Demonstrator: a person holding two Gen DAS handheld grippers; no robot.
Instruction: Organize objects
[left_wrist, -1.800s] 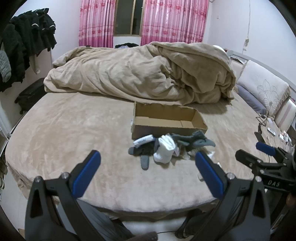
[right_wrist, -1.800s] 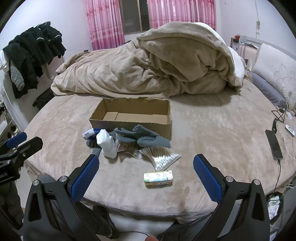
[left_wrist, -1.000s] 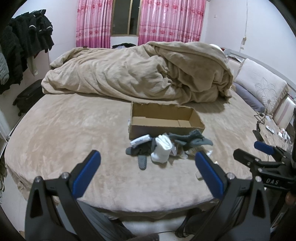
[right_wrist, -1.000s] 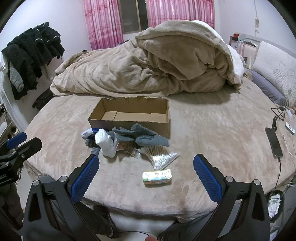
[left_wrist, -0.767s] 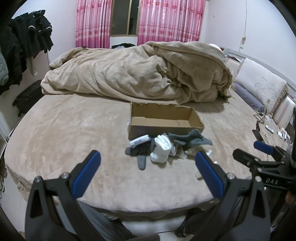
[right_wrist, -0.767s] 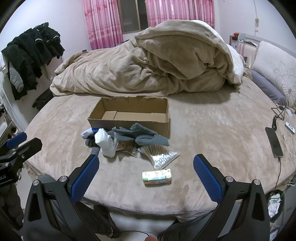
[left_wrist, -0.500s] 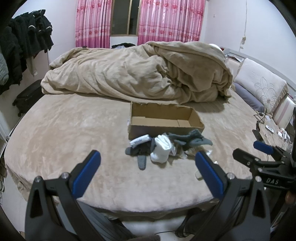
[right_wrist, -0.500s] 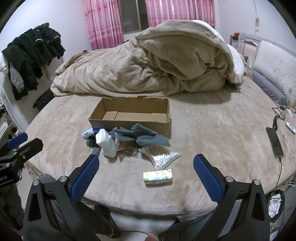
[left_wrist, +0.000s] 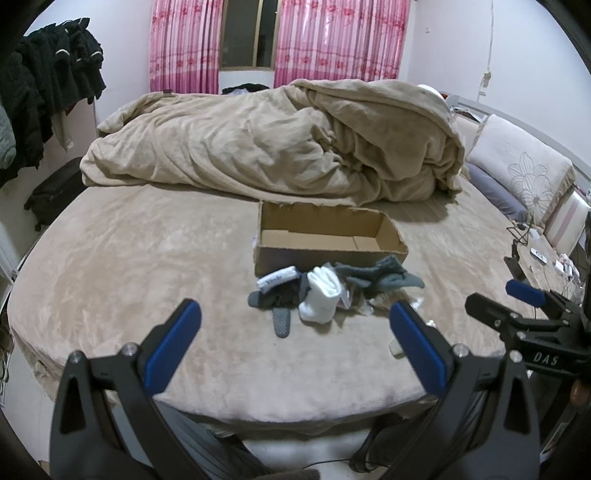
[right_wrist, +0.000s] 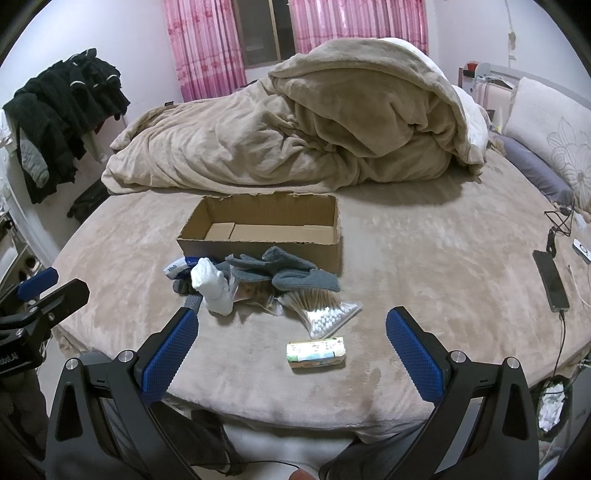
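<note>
The left hand-held gripper (left_wrist: 295, 332) is hanging spread wide over the near edge of the bed (left_wrist: 129, 258), pinching nothing; the right hand-held gripper (right_wrist: 291, 345) is likewise standing open and empty, with a small printed packet (right_wrist: 316, 352) lying on the bed between its blue-padded fingers (right_wrist: 168, 352); just beyond, a clear bag of cotton swabs (right_wrist: 325, 310) is resting against a heap of grey socks (right_wrist: 295, 275), a rolled white sock (right_wrist: 212, 284) and a white tube with blue lettering too blurred to read (left_wrist: 277, 279); a dark grey sock with a dotted sole (left_wrist: 280, 319) is sticking out toward the near edge; directly behind the heap, an open brown cardboard box (right_wrist: 258, 230) is sitting with its torn rim up and nothing inside; in the left view the other gripper's body is showing the white letters "DAS" (left_wrist: 545, 359); behind the box a beige duvet (left_wrist: 277, 147) is lying bunched up.
</note>
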